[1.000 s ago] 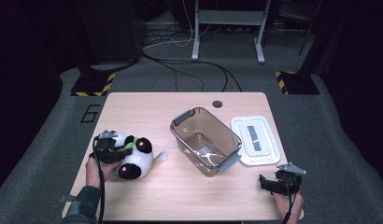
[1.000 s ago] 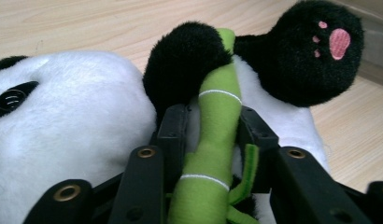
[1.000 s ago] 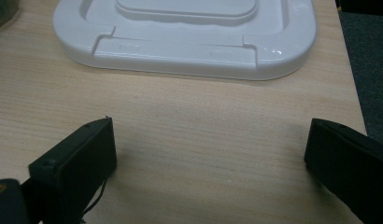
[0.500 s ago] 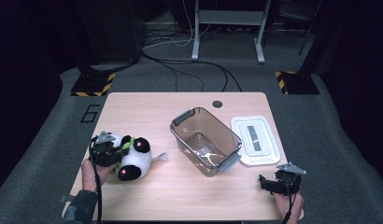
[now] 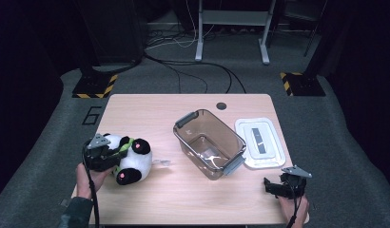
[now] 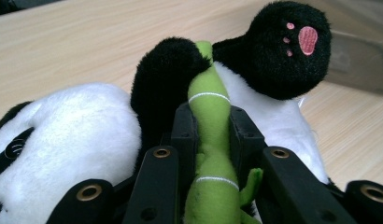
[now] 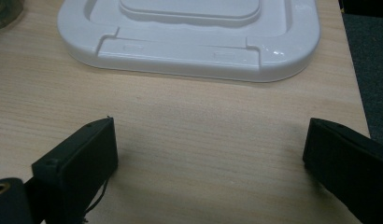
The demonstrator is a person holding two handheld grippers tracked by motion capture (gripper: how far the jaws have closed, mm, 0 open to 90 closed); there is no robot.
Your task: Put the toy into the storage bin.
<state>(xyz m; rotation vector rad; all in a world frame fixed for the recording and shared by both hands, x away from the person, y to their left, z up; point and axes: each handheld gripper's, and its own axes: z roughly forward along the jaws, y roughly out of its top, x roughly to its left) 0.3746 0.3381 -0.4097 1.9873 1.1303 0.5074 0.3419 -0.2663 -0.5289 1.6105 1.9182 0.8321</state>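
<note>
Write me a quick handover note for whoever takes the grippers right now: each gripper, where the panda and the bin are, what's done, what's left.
Left gripper: jaws have just closed, now shut on the green stalk of the panda toy, at the table's left side.
Right gripper: open, holding nothing, low over the table near the white lid.
Clear bin: mid-table, open and seemingly empty; its lid lies beside it.
Done: panda gripped.
Left, probably: carry the panda into the bin, then fit the lid.
</note>
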